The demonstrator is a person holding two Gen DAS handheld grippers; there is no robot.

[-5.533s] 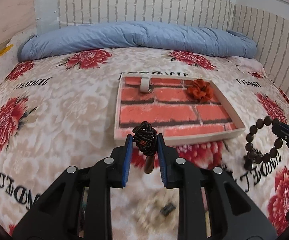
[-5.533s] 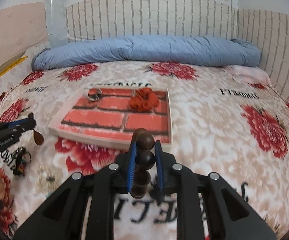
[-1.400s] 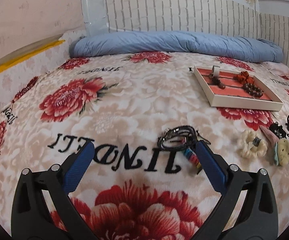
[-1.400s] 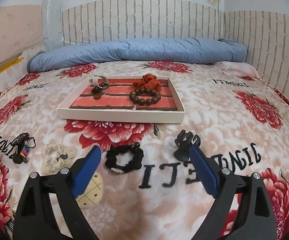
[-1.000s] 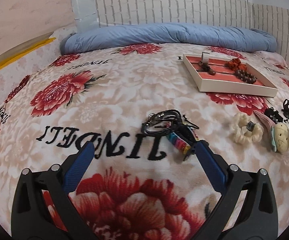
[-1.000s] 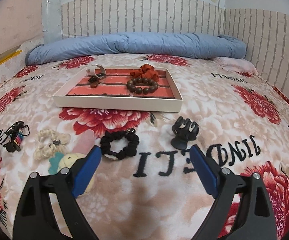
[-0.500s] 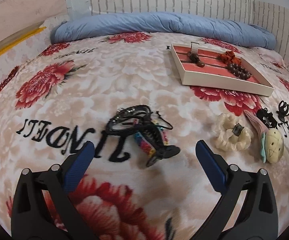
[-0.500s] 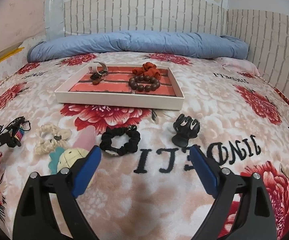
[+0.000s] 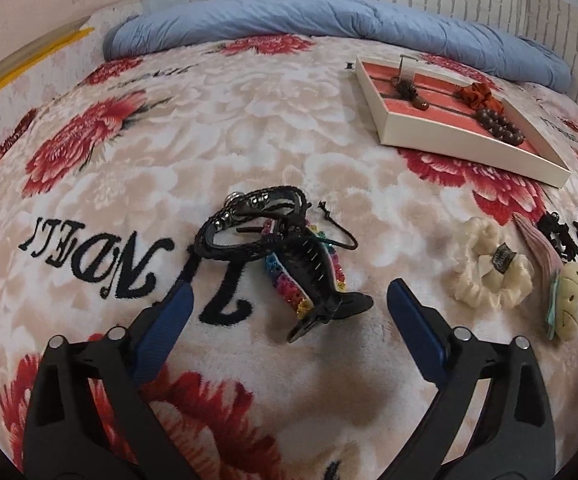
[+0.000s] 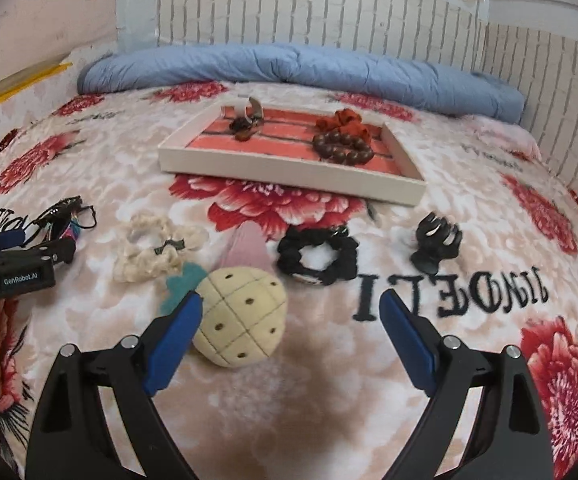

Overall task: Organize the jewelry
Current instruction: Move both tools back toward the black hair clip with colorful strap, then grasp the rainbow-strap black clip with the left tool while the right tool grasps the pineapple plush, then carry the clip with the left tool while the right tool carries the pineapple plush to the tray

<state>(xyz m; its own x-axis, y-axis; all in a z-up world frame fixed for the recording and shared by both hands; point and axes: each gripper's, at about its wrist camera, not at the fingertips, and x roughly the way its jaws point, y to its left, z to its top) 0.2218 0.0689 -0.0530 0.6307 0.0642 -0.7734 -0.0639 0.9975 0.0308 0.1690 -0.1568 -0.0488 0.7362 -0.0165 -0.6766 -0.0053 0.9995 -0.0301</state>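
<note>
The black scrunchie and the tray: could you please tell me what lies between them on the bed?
Nothing lies there. In the right wrist view, only bare floral blanket separates the black scrunchie from the tray.

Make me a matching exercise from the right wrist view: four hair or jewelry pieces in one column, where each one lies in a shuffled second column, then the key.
Things:
1. brown bead bracelet
2. black scrunchie
3. black claw clip
4. cream scrunchie

Places:
A. on the blanket, right of the black scrunchie
B. inside the tray, next to the orange scrunchie
C. on the blanket, left of the pink piece
D. on the blanket in front of the tray, between the pink piece and the claw clip

Pairs: 1-B, 2-D, 3-A, 4-C
</note>
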